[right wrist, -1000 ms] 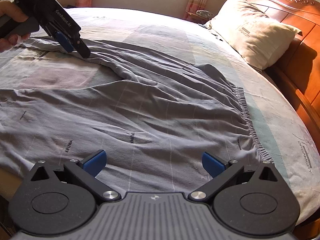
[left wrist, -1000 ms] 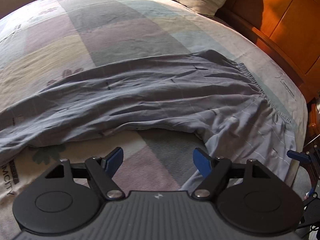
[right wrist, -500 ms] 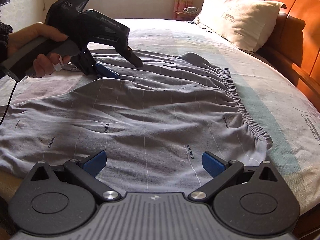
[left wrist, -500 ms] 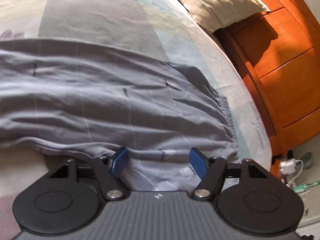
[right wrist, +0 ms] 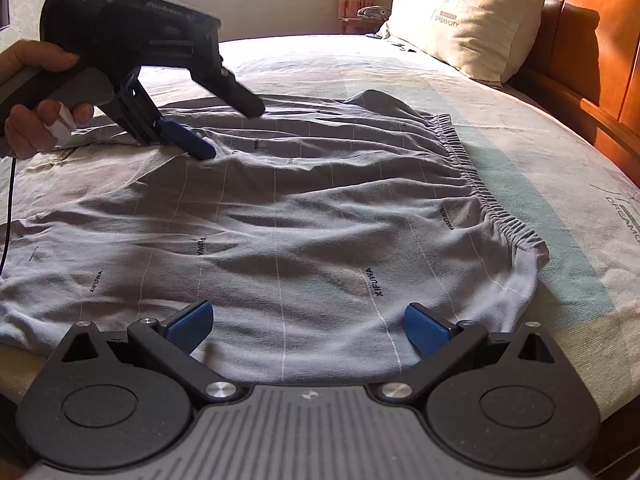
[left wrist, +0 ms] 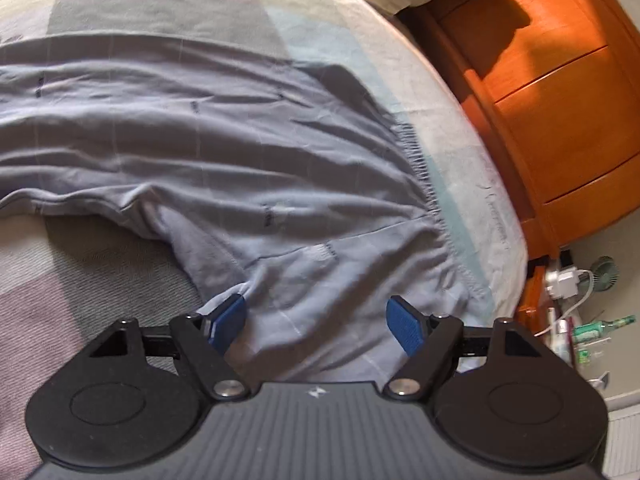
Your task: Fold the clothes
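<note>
Grey trousers [right wrist: 300, 220] with small printed words lie spread flat on the bed, their gathered waistband [right wrist: 480, 184] toward the headboard. My right gripper [right wrist: 308, 326] is open, low over the near edge of the trousers, with cloth lying under the gap. A hand holds my left gripper [right wrist: 224, 128] at the far side; it is open, and its lower blue pad [right wrist: 188, 142] touches the cloth. In the left wrist view the left gripper [left wrist: 316, 320] straddles the trousers [left wrist: 240, 140] near the crotch fold, with the waistband [left wrist: 424, 176] to its right.
A beige pillow [right wrist: 460, 16] leans on the orange wooden headboard [right wrist: 592, 60]. The patchwork bed sheet [left wrist: 160, 0] stretches beyond the trousers. Past the bed edge, a white charger [left wrist: 564, 280] and a green bottle [left wrist: 600, 326] lie on the floor.
The left gripper has swung along the trousers toward the waistband end and come down onto the cloth. The right gripper has dropped closer to the near edge. Both stay open.
</note>
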### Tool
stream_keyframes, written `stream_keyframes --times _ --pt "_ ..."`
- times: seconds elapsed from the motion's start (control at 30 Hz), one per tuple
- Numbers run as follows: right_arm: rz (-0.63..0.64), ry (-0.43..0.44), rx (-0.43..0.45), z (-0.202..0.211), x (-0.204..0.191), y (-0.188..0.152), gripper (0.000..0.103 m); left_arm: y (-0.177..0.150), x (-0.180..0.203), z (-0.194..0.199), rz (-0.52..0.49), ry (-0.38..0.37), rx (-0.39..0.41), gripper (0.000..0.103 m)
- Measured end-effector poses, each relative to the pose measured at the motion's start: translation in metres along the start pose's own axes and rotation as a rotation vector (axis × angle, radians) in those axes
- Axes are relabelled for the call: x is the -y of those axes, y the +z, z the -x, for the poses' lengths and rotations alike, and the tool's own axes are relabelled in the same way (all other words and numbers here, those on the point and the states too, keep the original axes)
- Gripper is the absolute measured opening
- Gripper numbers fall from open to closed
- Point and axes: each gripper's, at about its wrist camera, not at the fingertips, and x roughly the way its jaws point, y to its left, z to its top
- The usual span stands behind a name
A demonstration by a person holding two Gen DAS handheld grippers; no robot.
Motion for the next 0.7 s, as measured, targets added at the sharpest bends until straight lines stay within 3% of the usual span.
stream_keyframes --times 0.07,0.17,0.3,0.4,0.5,0.53,0.63,0.7 --pt "0.001 0.000 0.000 0.001 0.000 -0.001 0.103 0.005 -0.003 0.003 0.009 0.004 0.044 0.075" --pt "-0.009 -0.013 -0.003 0.004 0.004 -0.003 0.103 0.015 0.006 0.015 -0.017 0.162 0.128 0.073" --pt "-0.031 -0.014 0.007 0.009 0.010 -0.001 0.103 0.010 0.019 0.029 -0.036 0.008 0.129 0.075" --pt "-0.083 0.004 0.018 0.011 0.017 0.004 0.103 -0.004 0.033 0.021 -0.085 -0.049 0.091 0.079" --pt "-0.156 0.034 0.029 0.011 0.024 0.011 0.103 -0.008 0.025 -0.001 -0.066 0.009 0.058 0.079" --pt "-0.175 0.039 0.032 0.012 0.027 0.013 0.103 -0.009 0.019 -0.009 -0.050 0.036 0.052 0.075" --pt "-0.203 -0.008 0.029 0.017 0.038 0.009 0.103 -0.007 0.007 -0.005 0.056 -0.011 0.103 0.076" --pt "-0.250 -0.041 0.029 0.022 0.053 0.004 0.103 -0.009 0.014 0.000 0.039 0.001 0.112 0.076"
